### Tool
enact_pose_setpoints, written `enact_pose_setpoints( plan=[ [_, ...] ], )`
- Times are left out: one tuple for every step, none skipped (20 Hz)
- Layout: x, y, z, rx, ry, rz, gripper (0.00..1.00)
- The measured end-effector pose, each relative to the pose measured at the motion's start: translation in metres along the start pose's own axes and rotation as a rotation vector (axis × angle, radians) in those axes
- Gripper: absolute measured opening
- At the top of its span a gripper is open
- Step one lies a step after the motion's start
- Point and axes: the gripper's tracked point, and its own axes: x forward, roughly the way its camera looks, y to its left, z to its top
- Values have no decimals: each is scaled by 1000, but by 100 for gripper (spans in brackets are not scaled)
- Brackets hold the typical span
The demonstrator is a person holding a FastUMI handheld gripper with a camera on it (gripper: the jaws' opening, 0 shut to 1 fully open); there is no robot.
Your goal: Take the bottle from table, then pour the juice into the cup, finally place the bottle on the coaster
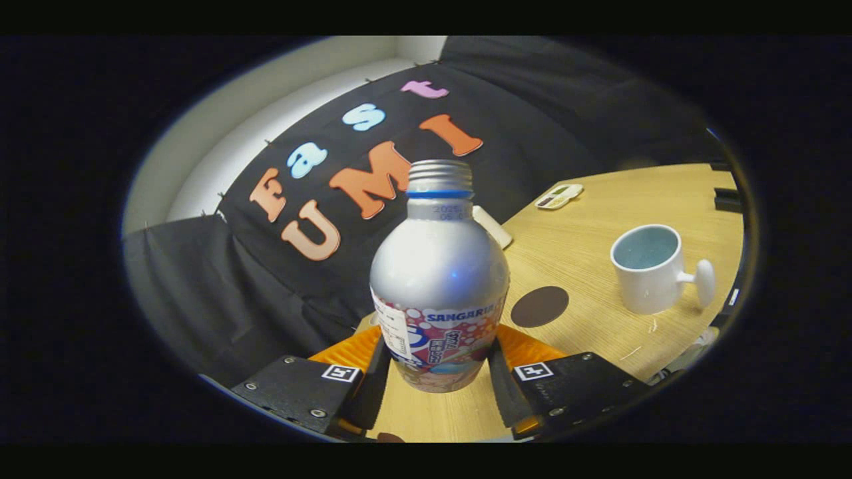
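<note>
A silver aluminium bottle with a threaded neck, no cap and a colourful label stands between my two fingers, tilted a little in the view. My gripper is shut on the bottle, both fingers pressing its labelled lower body. Its base hangs just above the wooden table. A round dark brown coaster lies flat on the table just beyond the right finger. Farther right stands a white cup with a pale blue inside, its handle pointing right, upright and apart from the bottle.
A small white device lies on the far side of the table near the black cloth wall. Another white object peeks out behind the bottle's shoulder. The table's edge runs close on the right beyond the cup.
</note>
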Motion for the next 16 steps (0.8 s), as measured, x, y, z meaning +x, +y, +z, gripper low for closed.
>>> enact_pose_setpoints(
  plan=[
    [3,-1,2,46,-1,0,69],
    [5,-2,3,90,-1,0,69],
    [10,-3,4,132,-3,2,69],
    [12,0,5,167,-5,12,69],
    [14,3,5,198,-6,27,69],
    [16,7,6,232,-5,38,69],
    [18,11,8,262,-5,51,69],
    [18,13,10,294,-6,60,69],
    [19,15,12,325,-5,67,69],
    [19,17,12,355,-5,71,69],
    [21,17,14,388,-10,71,69],
    [21,19,16,424,-14,72,69],
    [21,20,20,465,-21,76,69],
    [24,20,25,509,-30,77,69],
    [28,20,29,552,-38,78,69],
    [29,21,30,584,-39,83,69]
  ],
)
